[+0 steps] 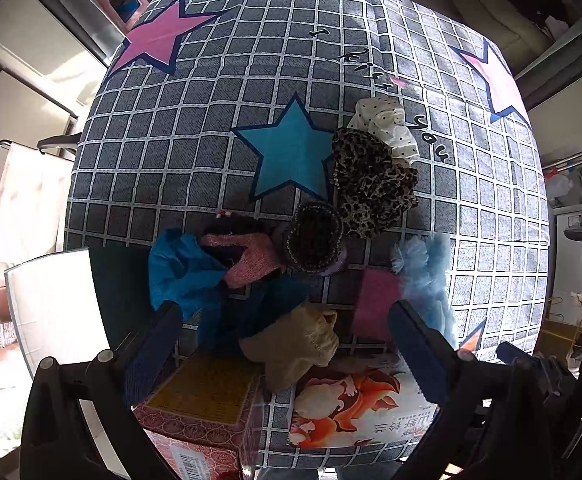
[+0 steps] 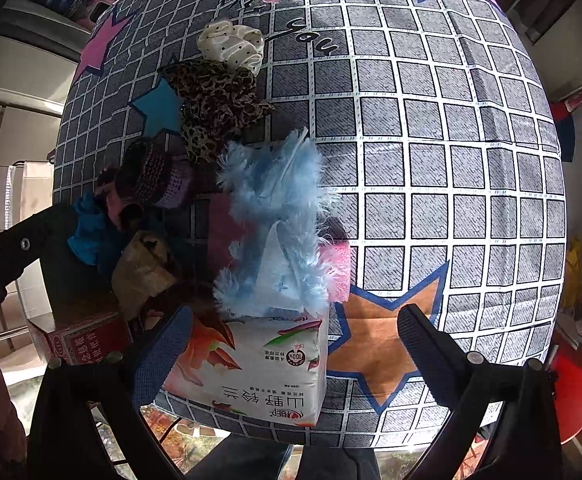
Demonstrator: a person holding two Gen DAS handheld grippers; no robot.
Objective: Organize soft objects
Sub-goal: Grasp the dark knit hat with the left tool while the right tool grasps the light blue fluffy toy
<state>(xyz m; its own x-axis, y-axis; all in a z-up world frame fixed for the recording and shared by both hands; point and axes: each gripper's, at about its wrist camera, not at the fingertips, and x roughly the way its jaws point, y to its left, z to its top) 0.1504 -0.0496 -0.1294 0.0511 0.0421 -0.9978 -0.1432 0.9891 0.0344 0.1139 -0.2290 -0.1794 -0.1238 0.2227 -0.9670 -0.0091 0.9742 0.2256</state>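
Observation:
Soft items lie on a table with a grey checked star cloth [image 1: 171,128]. A white dotted scrunchie [image 1: 387,124] [image 2: 233,44] and a leopard scrunchie [image 1: 371,184] [image 2: 215,100] lie mid-table. Nearer are a dark knitted piece [image 1: 315,236] [image 2: 151,180], a pink knit [image 1: 247,260], a blue cloth [image 1: 179,272] [image 2: 87,236], a tan cloth [image 1: 295,344] [image 2: 143,272], a pink sponge [image 1: 375,304] and a fluffy light-blue piece [image 1: 427,280] [image 2: 275,208]. My left gripper [image 1: 287,360] is open above the tan cloth. My right gripper [image 2: 295,344] is open over the tissue pack [image 2: 251,368] [image 1: 359,412].
A red box [image 1: 195,412] [image 2: 75,340] stands open at the near-left table edge. A white board [image 1: 51,304] leans at the left. A red stool [image 2: 571,396] stands on the floor at the right. Shelves and clutter surround the table.

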